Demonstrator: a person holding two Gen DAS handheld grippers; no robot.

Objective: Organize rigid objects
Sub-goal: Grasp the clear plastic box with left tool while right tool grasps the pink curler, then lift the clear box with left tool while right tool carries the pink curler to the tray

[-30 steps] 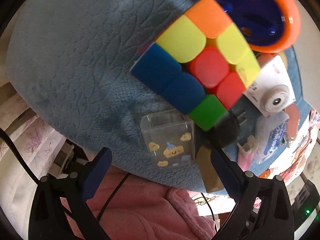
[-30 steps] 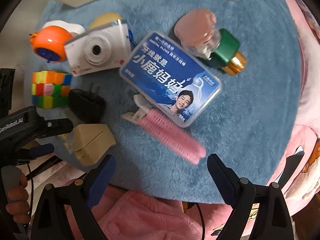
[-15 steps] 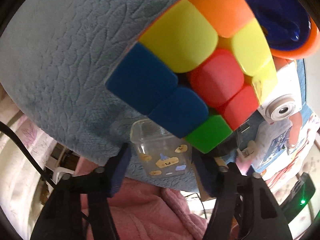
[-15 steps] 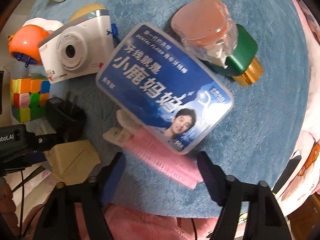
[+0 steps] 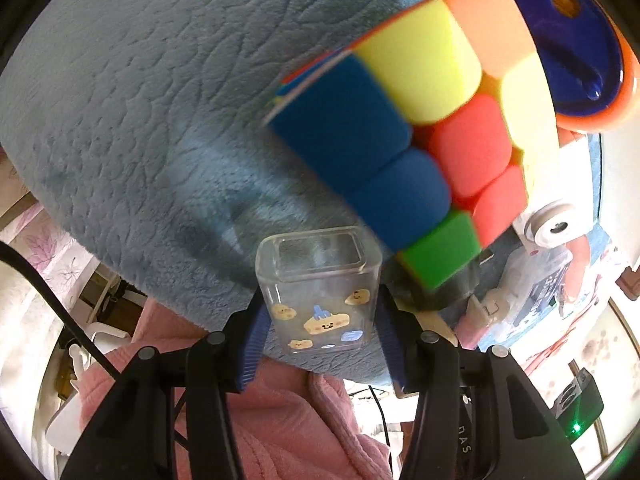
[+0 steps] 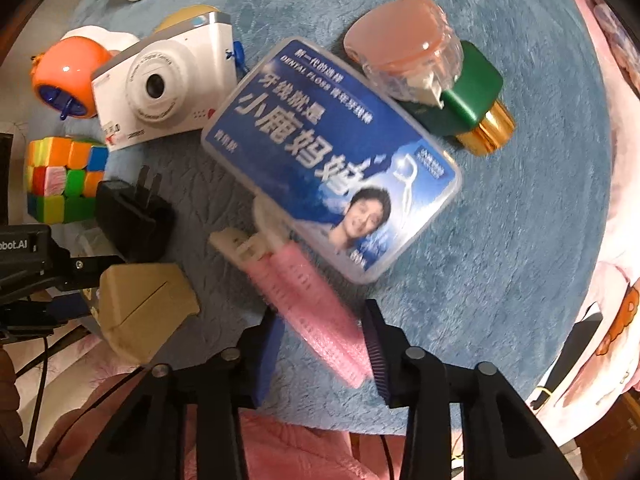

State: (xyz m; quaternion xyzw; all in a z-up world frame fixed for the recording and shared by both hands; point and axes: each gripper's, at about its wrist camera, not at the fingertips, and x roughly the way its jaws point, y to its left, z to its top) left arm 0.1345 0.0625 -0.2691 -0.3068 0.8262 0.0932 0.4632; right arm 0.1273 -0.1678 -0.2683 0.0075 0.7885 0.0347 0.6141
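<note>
Straddling the clear plastic box (image 5: 320,300) at the near edge of the blue mat (image 5: 140,120), the left tool (image 5: 320,322) had its blue pads against both side walls, seemingly clamped on it. The puzzle cube (image 5: 420,152) sat just beyond, so lifting carelessly risked knocking it; smooth walls might also slip. The right tool (image 6: 326,344) bracketed the pink hair roller (image 6: 312,304), though whether it truly gripped could not be told. Since the roller's clip end lay under the dental floss case (image 6: 332,156), pulling could drag that case.
</note>
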